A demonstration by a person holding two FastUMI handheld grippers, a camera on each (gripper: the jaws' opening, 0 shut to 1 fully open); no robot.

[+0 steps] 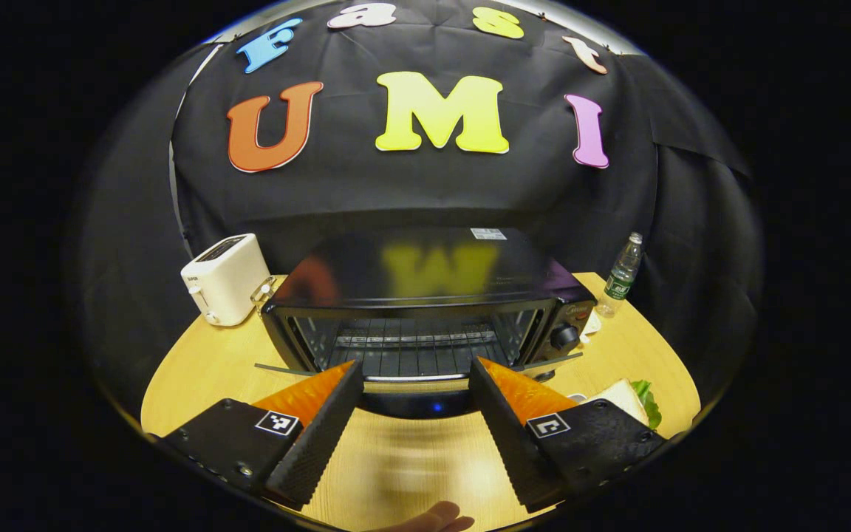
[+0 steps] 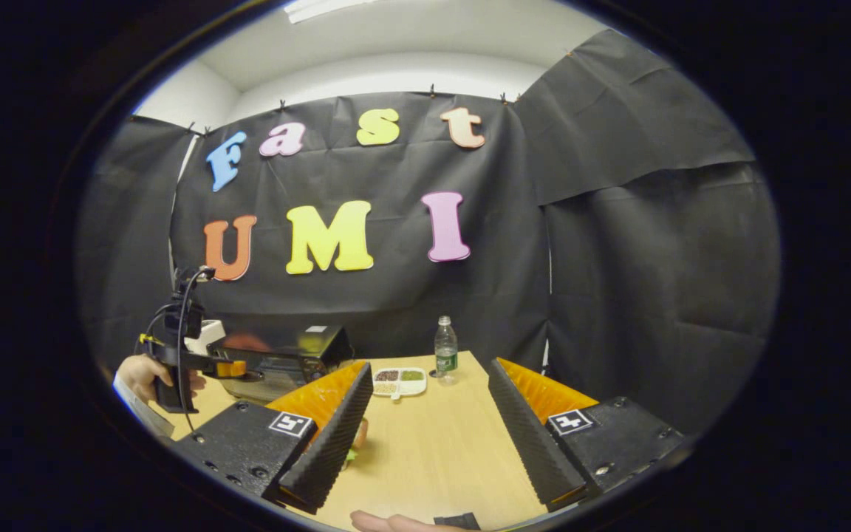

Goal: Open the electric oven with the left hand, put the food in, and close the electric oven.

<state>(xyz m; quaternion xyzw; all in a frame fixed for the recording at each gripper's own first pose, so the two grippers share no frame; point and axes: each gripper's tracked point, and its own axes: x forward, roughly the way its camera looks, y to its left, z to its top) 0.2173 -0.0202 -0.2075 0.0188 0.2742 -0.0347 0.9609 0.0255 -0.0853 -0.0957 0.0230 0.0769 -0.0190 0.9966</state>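
Electric oven (image 1: pixel 425 295): black, glossy top, door down, wire rack visible inside.
Left tongs (image 1: pixel 414 380): spread, empty.
Right tongs (image 2: pixel 429 384): spread, empty.

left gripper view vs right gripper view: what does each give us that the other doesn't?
Left gripper view: a head-on look into the open oven, with its rack and a knob plain to see, and the whole toaster beside it.

Right gripper view: the left tool from outside, open, with the hand that holds it, at the oven front; also a divided dish of food.

Both: the oven, the bottle and the wooden table.
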